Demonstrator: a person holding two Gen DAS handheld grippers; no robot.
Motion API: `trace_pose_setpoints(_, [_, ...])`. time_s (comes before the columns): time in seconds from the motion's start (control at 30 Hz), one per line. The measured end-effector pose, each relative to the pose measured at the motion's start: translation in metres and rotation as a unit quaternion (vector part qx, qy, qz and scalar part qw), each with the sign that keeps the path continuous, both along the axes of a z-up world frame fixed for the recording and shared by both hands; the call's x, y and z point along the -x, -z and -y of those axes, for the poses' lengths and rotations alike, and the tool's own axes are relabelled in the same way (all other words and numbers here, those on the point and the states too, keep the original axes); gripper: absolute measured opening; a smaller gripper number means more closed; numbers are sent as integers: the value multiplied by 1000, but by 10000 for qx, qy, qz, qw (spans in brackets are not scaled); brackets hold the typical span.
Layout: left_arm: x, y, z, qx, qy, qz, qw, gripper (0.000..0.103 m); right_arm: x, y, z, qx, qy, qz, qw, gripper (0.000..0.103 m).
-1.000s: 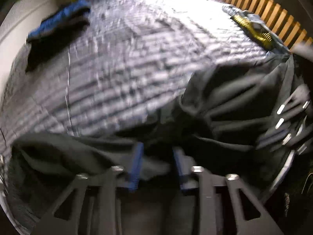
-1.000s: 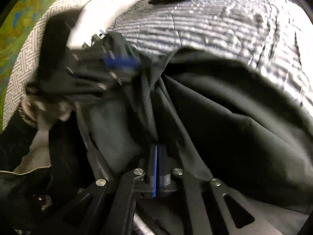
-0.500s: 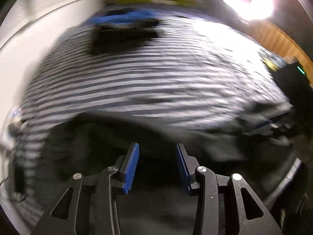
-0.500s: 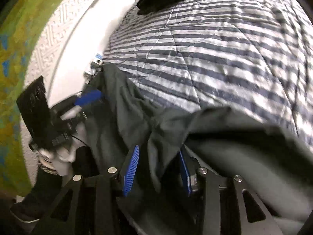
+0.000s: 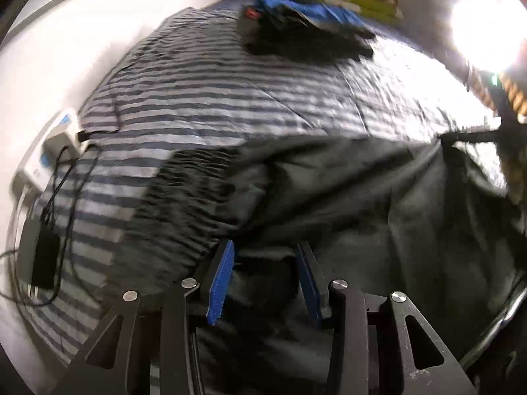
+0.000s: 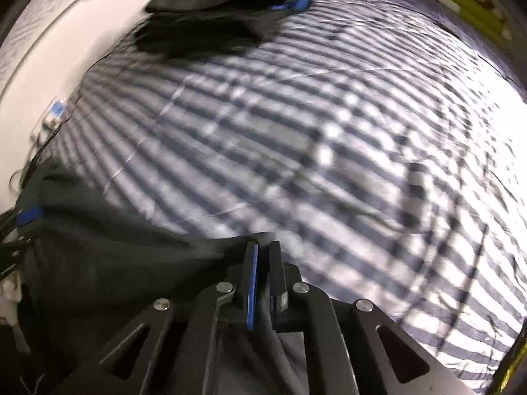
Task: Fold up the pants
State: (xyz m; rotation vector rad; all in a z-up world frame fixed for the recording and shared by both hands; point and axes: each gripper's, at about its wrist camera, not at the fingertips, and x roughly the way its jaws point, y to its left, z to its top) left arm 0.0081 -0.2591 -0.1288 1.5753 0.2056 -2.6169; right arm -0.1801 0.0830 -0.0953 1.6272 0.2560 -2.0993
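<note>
Dark grey pants [image 5: 329,197] lie bunched on the striped quilt [image 5: 197,98]. My left gripper [image 5: 266,250] points down over their near edge. Its blue pads [image 5: 222,279] stand apart, and a fold of cloth lies between the fingertips without either pad visibly pressing on it. The cloth rises to a taut corner at the right, where my other gripper shows as a dark blur. In the right wrist view, my right gripper [image 6: 263,247] is closing, almost shut, on the top edge of the pants [image 6: 115,263], with a thin strip of cloth between its pads.
A pile of folded dark and blue clothes [image 5: 306,33] [image 6: 224,10] sits at the far end of the quilt. A white power strip [image 5: 56,138] with black cables and a black adapter [image 5: 44,260] lies by the white wall. A bright lamp [image 5: 487,23] glares at top right.
The two grippers have moved apart along the pants' edge. The left jaws stand wider than before. The right jaws opened, then closed again on the cloth's edge farther along.
</note>
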Motion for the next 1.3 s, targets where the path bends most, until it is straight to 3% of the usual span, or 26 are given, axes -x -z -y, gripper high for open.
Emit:
trace_pose_setpoints(0.13, [-5,-20,26,-203,-493,-274,9982,42,5,-30,-35,-28,544,-343,9979,14])
trace_pose_setpoints(0.23, [8,-28,20,-236,-403,-340,9983,42,-20,-63,-55,505,519,-518,9960,14])
trace_pose_setpoints(0.37, [27,-37,-17,-397,70,-444,9982,42,-73,-92,-82,913,700,-777,9903,14])
trace_pose_setpoints(0.5, [50,-41,-85,-372,908,-438,9942,46,-145,-99,-172,1151,1518,-939,9772,15])
trace_pose_setpoints(0.63, [88,-41,-165,-341,1761,-402,9830,57,-215,-101,-285,1020,2722,-1197,9493,17])
trace_pose_setpoints(0.7, [106,-39,-193,-196,1961,-338,9798,66,-249,-99,-343,761,3306,-1254,9323,21])
trace_pose_setpoints(0.77, [128,-31,-216,-152,2059,-211,9782,68,-280,-97,-402,488,3920,-1290,9096,26])
trace_pose_setpoints(0.87, [157,-17,-237,48,2133,-46,9770,71,-301,-85,-461,392,4380,-1235,8896,37])
trace_pose_setpoints(0.93, [169,-5,-243,96,2152,136,9764,73,-306,-77,-489,415,4505,-1215,8835,42])
trace_pose_setpoints(1.03, [180,10,-237,-185,2030,428,9781,74,-301,-61,-520,405,4608,-1236,8779,49])
trace_pose_setpoints(1.17, [183,19,-231,-219,1931,529,9795,76,-289,-36,-552,710,4744,-1118,8703,50])
trace_pose_setpoints(1.3, [185,17,-231,-188,1953,489,9793,78,-277,-22,-558,995,4599,-1081,8757,51])
